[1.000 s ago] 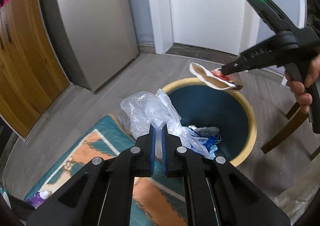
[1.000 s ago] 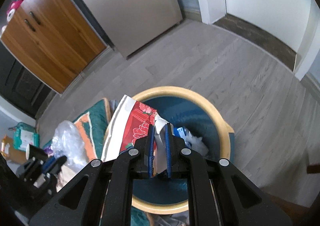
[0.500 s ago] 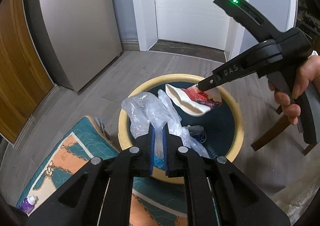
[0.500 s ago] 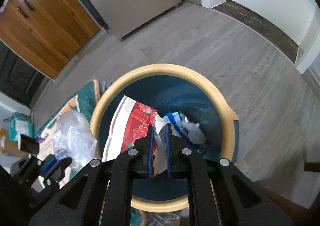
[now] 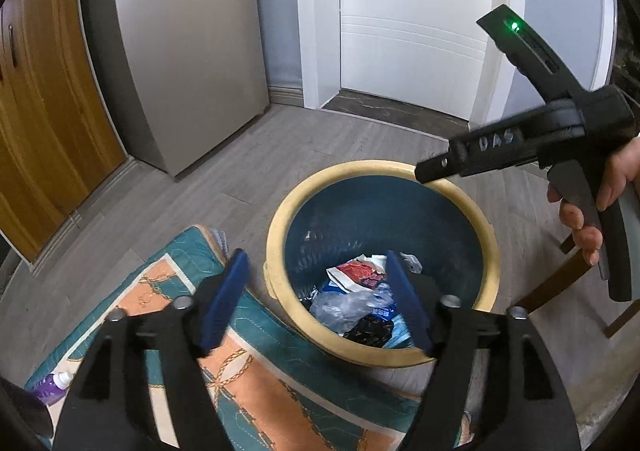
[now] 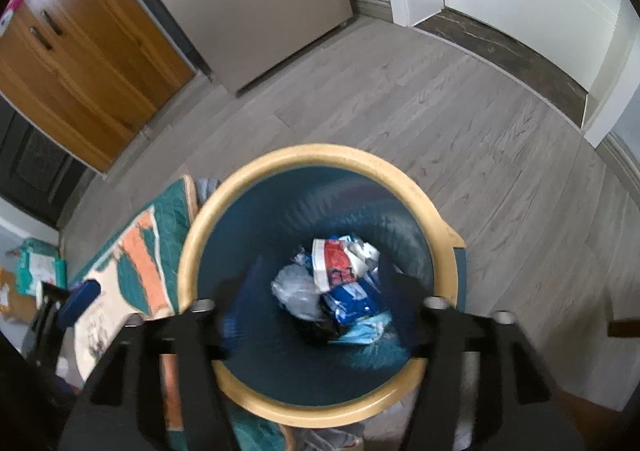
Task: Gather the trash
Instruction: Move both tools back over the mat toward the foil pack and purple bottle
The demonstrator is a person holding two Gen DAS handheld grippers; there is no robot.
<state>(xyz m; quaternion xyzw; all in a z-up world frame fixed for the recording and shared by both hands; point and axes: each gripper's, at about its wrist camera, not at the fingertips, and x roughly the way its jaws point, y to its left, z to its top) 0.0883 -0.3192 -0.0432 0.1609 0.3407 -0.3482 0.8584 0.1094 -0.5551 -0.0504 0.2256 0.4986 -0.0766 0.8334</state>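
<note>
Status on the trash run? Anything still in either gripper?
Done: the clear plastic bag and red-and-white wrapper lie in the bin. In hand: nothing. The left gripper and right gripper have just been opening, with nothing between the jaws. Left: a purple bottle lies beside the mat; whether it counts as trash, I cannot tell.

I stand in a home, by its kitchen area: a steel refrigerator point(image 5: 180, 51) beside wooden cabinets point(image 5: 36, 123), a white interior door point(image 5: 412, 23), grey plank flooring point(image 6: 420, 99), a quilted mat point(image 5: 248, 363), and a waste bin point(image 5: 492, 251).
</note>
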